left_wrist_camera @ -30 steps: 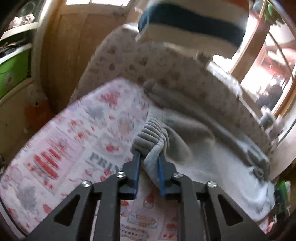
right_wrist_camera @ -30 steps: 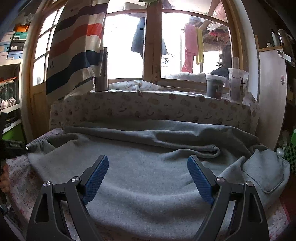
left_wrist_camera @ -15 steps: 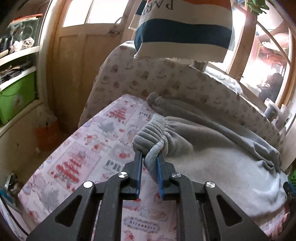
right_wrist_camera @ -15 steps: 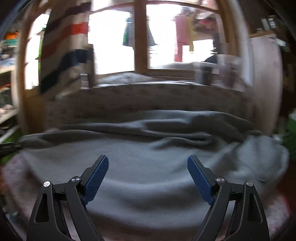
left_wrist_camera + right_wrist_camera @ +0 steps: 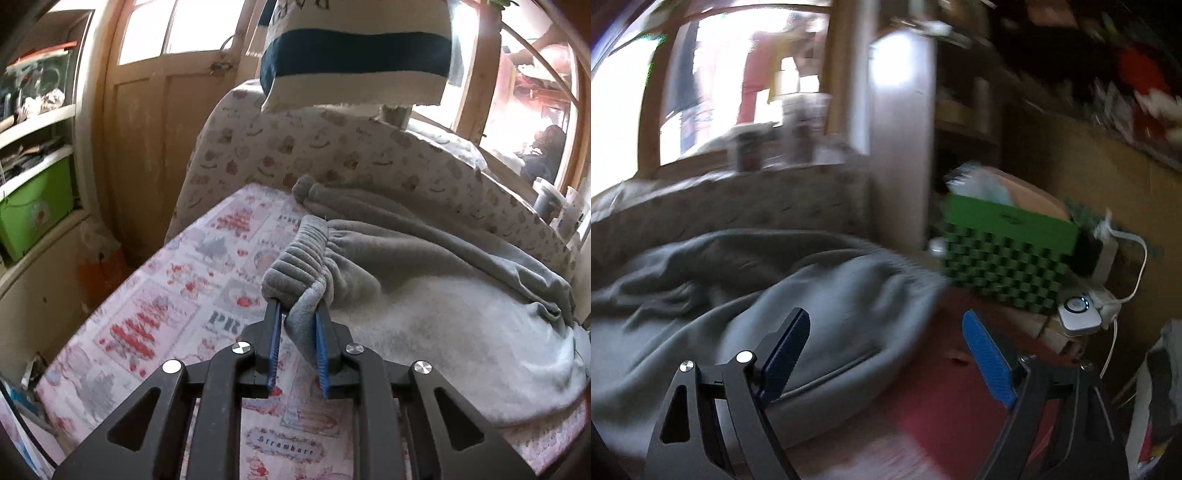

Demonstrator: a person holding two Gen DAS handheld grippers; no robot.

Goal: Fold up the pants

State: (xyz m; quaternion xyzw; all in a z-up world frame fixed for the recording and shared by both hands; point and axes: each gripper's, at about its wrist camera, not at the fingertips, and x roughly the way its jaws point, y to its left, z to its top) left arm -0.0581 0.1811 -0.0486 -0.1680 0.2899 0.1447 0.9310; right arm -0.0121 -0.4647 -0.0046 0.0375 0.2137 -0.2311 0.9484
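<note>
The grey pants [image 5: 424, 295] lie spread across the printed bed [image 5: 177, 295]: soft, thick fleece, likely limp and light (it will sag). The left gripper [image 5: 297, 325] pinches the ribbed cuff [image 5: 295, 266]; the right gripper [image 5: 882, 354] gapes wide, holding nothing, above the far end, a fair hold.

Both wrist views sit close over the grey pants [image 5: 424, 295], sharing them

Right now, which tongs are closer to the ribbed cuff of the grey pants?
Left. The left tongs are clamped on the pants just below the ribbed cuff. The right tongs hang open over the other end.
</note>
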